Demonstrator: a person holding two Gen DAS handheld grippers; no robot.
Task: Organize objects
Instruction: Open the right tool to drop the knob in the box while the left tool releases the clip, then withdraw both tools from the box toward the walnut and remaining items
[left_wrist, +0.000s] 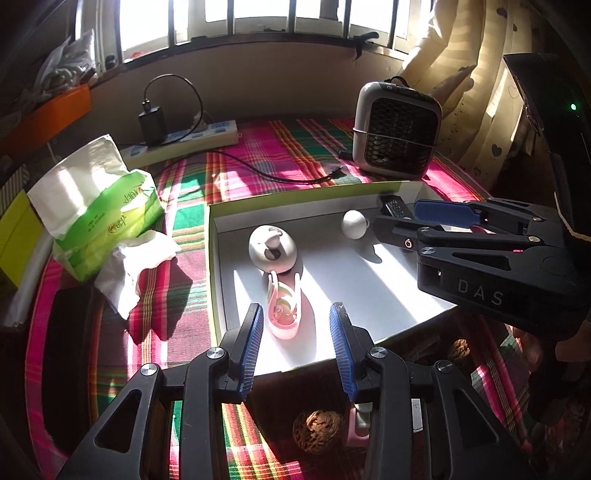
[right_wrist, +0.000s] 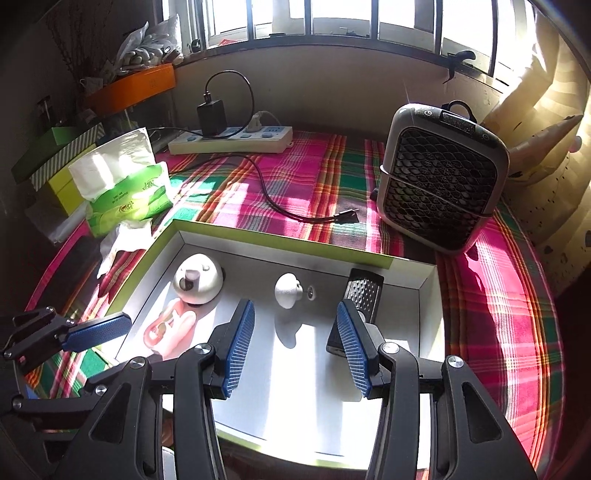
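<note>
While sunlight stripes the plaid pink-and-green tablecloth (right_wrist: 332, 177), a shallow white cardboard tray with a lime-green rim (right_wrist: 280, 243) lies on it and serves as the landmark for everything else. Inside the tray, near its far left corner, sits a round white dome-shaped gadget (right_wrist: 197, 282); just in front of that lies a pink plastic clip-like holder (right_wrist: 168, 328), close to the tray's left wall. Toward the middle of the tray's far wall rests a small white knob-shaped piece (right_wrist: 288, 290), and by the far right corner lies a black rectangular perforated grater-like item (right_wrist: 360, 299).

The left gripper (left_wrist: 297, 347) hovers over the tray's near edge with its blue-padded jaws apart and nothing between them; the pink holder lies beyond the fingertips, untouched. The right gripper (right_wrist: 291, 347) hangs over the tray's right half, jaws likewise spread and empty, its right pad just beside the black item without pressing on it.

Outside the tray, beyond its far right corner, stands a grey portable fan heater with a black honeycomb grille (right_wrist: 441, 177). Beyond the far wall runs a white power strip with a black charger plugged in (right_wrist: 229, 142), its black cable (right_wrist: 280, 206) trailing toward the tray. Left of the tray sits a green-and-white tissue pack (right_wrist: 125, 188) with crumpled tissue beside it. In front of the tray's near edge, in the left wrist view, a brown wrinkled walnut (left_wrist: 317, 430) lies on the cloth.
</note>
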